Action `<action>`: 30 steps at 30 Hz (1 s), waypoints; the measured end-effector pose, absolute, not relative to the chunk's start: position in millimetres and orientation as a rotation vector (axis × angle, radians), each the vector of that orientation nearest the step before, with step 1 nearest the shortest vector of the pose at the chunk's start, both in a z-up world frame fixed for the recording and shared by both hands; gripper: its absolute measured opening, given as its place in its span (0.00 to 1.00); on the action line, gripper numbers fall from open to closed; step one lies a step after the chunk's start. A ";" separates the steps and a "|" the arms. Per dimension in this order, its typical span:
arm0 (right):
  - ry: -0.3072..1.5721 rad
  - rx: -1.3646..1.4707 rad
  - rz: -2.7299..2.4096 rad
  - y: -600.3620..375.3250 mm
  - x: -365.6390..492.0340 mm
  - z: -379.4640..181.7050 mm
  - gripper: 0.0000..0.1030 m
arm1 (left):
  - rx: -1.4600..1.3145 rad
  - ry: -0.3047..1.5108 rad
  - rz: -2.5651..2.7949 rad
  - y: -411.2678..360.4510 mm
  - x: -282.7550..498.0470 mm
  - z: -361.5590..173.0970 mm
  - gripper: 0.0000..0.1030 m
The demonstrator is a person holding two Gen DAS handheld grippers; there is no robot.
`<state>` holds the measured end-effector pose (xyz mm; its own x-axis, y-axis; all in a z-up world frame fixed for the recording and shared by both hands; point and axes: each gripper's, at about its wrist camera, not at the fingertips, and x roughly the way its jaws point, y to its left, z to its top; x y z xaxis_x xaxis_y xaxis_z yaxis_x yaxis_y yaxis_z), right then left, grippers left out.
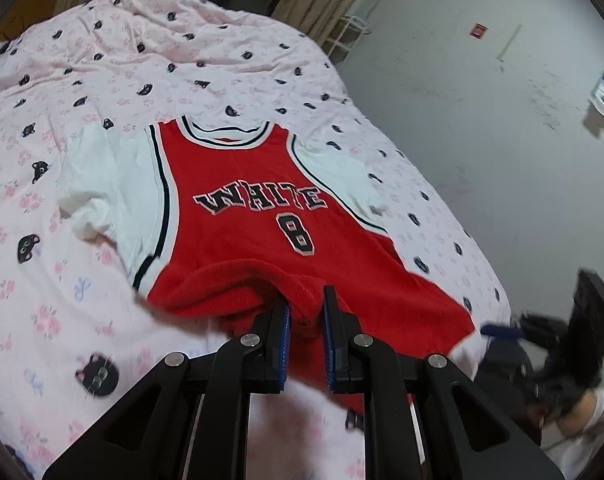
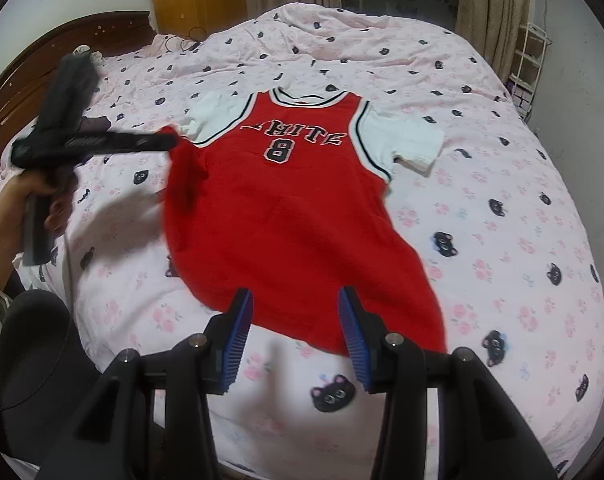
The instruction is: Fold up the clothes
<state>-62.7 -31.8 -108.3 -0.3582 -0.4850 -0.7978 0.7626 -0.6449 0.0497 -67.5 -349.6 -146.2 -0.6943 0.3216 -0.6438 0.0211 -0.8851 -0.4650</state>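
The red basketball jersey point(image 2: 285, 216) with white sleeves lay face up, nearly full length, on the pink cat-print bed point(image 2: 502, 240); no finished fold was visible. The left gripper point(image 1: 306, 312) had its jaws pinched on a bunch of red hem, that corner lifted off the bed. The right gripper point(image 2: 293, 300) hovered over the other hem corner, jaws spread, pads not pressing cloth. Judged: folding barely started; the bottom-up fold, sleeves and sides were all left to do.
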 end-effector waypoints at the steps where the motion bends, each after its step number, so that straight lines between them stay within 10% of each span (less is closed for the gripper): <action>1: 0.420 1.057 -2.051 -32.7 -62.8 -108.3 0.44 | -1.156 -0.680 2.664 -349.2 -78.2 -148.3 0.11; 10: 0.396 1.103 -2.066 -19.9 -72.2 -113.3 0.45 | -1.365 -0.653 2.709 -347.0 -127.6 -178.4 0.16; 15: 0.377 1.147 -2.057 -11.9 -77.1 -122.4 0.45 | -1.292 -0.652 2.759 -353.9 -96.6 -169.9 0.56; 30: 0.394 1.140 -1.993 -30.0 -64.5 -126.0 0.45 | -1.417 -0.364 2.798 -329.5 -52.9 -190.6 0.56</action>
<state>-64.5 -30.0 -126.0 -0.2836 -0.4811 -0.8296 0.7607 -0.6395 0.1108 -52.9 -329.5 -190.6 -0.5969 0.0893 -0.7973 0.1175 -0.9733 -0.1970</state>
